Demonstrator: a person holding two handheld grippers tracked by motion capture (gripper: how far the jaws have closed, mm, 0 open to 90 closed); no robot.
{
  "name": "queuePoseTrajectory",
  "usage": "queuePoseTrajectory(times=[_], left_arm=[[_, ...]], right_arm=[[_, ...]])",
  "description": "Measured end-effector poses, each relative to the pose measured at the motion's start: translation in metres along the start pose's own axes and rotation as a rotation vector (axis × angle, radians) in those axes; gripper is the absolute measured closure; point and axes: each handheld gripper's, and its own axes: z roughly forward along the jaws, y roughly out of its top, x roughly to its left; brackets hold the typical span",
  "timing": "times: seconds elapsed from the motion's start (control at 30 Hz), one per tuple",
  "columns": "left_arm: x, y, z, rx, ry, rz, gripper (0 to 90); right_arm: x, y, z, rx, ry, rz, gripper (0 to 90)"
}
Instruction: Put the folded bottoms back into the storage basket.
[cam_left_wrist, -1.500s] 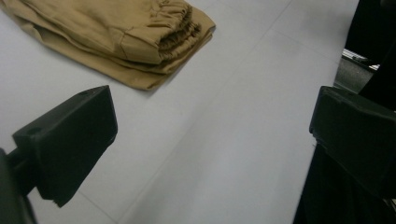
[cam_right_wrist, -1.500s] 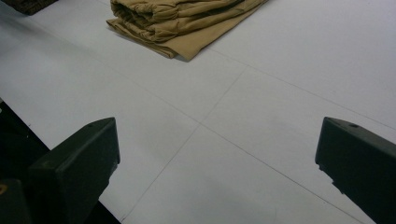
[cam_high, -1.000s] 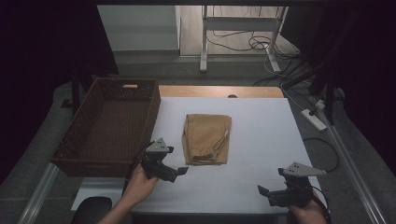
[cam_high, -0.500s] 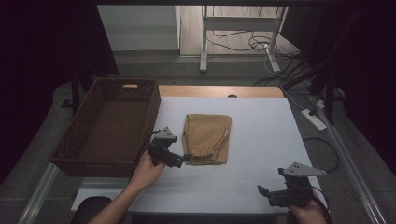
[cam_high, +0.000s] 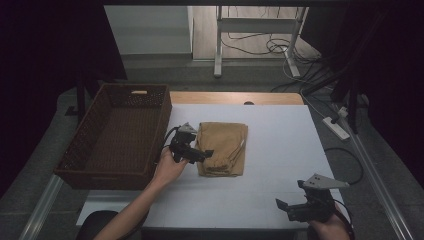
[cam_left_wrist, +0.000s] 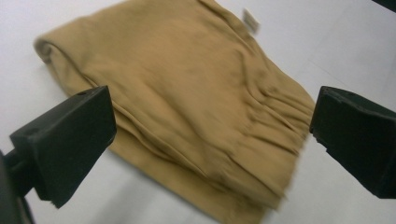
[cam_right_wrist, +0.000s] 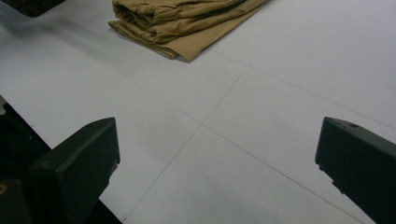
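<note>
At table centre | folded trousers (cam_high: 222, 148) are lying at 3 o'clock of basket (cam_high: 115, 132) | left gripper (cam_high: 202, 154) is hovering open over their edge | right gripper (cam_high: 287, 206) is idling open at 5 o'clock | risk: shallow pinch is catching one layer, unfolding the stack.

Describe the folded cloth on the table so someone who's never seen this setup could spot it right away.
Start at the white table. Just right of the brown wicker basket lies the folded tan garment, with the open left gripper at its left edge. It is the one soft, tan thing there, with a gathered waistband and a small white tag.
</note>
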Motion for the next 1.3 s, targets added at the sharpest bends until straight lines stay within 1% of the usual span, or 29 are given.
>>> queuePoseTrajectory(times=[0.07, 0.1, 0.13, 0.17, 0.3, 0.37, 0.4, 0.43, 0.53, 0.6, 0.63, 0.77, 0.8, 0.83, 1.03, 1.1, 1.13, 1.2, 1.3], left_arm=[[0.005, 0.004, 0.005, -0.004, 0.010, -0.001, 0.0], [0.011, 0.008, 0.010, -0.005, 0.017, -0.009, 0.0], [0.011, 0.008, 0.010, -0.005, 0.017, -0.009, 0.0], [0.014, 0.010, 0.013, -0.002, 0.015, -0.015, 0.0], [0.026, 0.017, 0.024, 0.011, -0.020, -0.033, 0.0], [0.031, 0.020, 0.028, 0.024, -0.027, -0.038, 0.0], [0.037, 0.023, 0.031, 0.029, -0.036, -0.044, 0.0], [0.037, 0.023, 0.031, 0.029, -0.036, -0.044, 0.0], [0.044, 0.026, 0.035, 0.021, -0.039, -0.057, 0.0], [0.050, 0.030, 0.039, 0.020, -0.021, -0.058, 0.0], [0.050, 0.030, 0.039, 0.020, -0.021, -0.058, 0.0], [0.058, 0.036, 0.046, 0.017, 0.017, -0.056, 1.0], [0.064, 0.039, 0.050, 0.024, 0.028, -0.062, 1.0], [0.064, 0.039, 0.050, 0.024, 0.028, -0.062, 1.0], [0.080, 0.046, 0.059, 0.036, 0.062, -0.085, 0.3], [0.085, 0.047, 0.064, 0.056, 0.079, -0.085, 0.0], [0.089, 0.047, 0.069, 0.072, 0.092, -0.092, 0.0], [0.092, 0.046, 0.072, 0.078, 0.098, -0.097, 0.0], [0.097, 0.045, 0.082, 0.107, 0.123, -0.093, 0.7]], right_arm=[[0.000, 0.000, 0.000, 0.001, 0.001, 0.000, 0.5], [0.000, 0.000, 0.000, 0.002, 0.001, -0.001, 0.5], [0.000, 0.000, 0.000, 0.002, 0.001, -0.001, 0.5], [0.000, 0.000, 0.000, 0.002, 0.000, -0.001, 0.5], [0.000, 0.000, 0.000, 0.000, 0.001, 0.001, 0.5], [0.000, 0.000, 0.000, -0.001, 0.001, 0.002, 0.5], [0.000, 0.000, 0.000, -0.002, 0.004, 0.003, 0.5], [0.000, 0.000, 0.000, -0.002, 0.004, 0.003, 0.5], [0.000, 0.000, 0.000, 0.000, 0.004, 0.002, 0.5], [0.000, 0.000, 0.000, 0.001, 0.004, 0.000, 0.5], [0.000, 0.000, 0.000, 0.001, 0.004, 0.000, 0.5], [0.000, 0.000, 0.000, 0.001, 0.005, 0.001, 0.5], [0.000, 0.000, 0.000, 0.002, 0.005, 0.001, 0.5], [0.000, 0.000, 0.000, 0.002, 0.005, 0.001, 0.5], [-0.001, 0.000, 0.000, -0.001, 0.011, 0.002, 0.6], [-0.001, 0.000, 0.000, -0.001, 0.012, 0.002, 0.5], [-0.001, 0.000, 0.000, 0.001, 0.013, 0.000, 0.5], [-0.001, 0.000, 0.000, 0.001, 0.013, -0.001, 0.5], [-0.001, 0.000, 0.000, 0.000, 0.015, 0.000, 0.5]])
